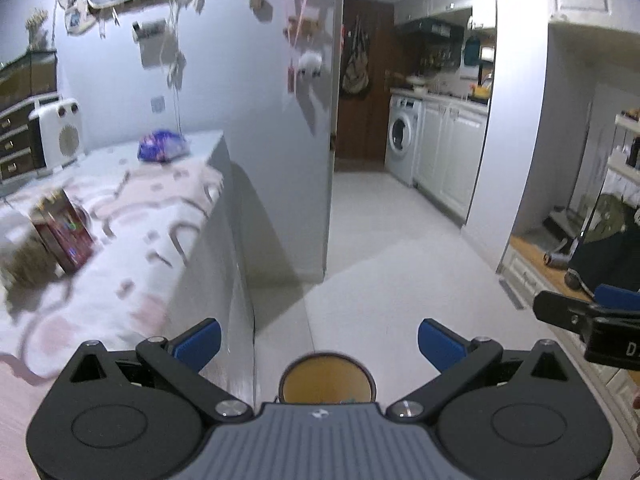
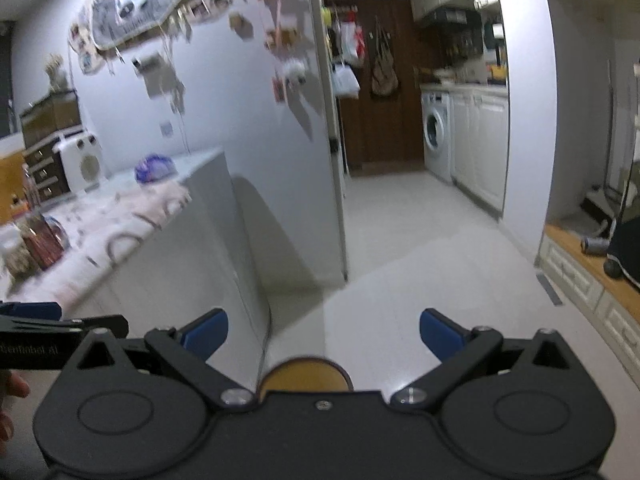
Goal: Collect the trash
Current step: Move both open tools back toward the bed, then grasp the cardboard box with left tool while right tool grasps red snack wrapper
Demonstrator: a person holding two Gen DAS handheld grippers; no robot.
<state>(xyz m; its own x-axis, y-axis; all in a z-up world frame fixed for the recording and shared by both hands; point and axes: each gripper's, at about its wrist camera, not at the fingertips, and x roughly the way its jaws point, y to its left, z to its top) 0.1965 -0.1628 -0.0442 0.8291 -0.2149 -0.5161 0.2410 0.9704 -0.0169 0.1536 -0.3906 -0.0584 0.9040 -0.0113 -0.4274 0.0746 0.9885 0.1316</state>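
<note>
Both tongs spread wide, empty: left tongs (image 1: 319, 343); right tongs (image 2: 323, 334); nothing collected yet; purple bag (image 1: 163, 147), red carton (image 1: 64, 230) sit on table (image 1: 132, 240); everything left.

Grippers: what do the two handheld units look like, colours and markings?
Both match: black linkage arms with silver pivot screws and blue-padded fingers. The left gripper has a grey ribbed centre plate; the right gripper has a plain black one. White lettering runs along each body's side, too blurred to read. No cables or sleeves show.
</note>
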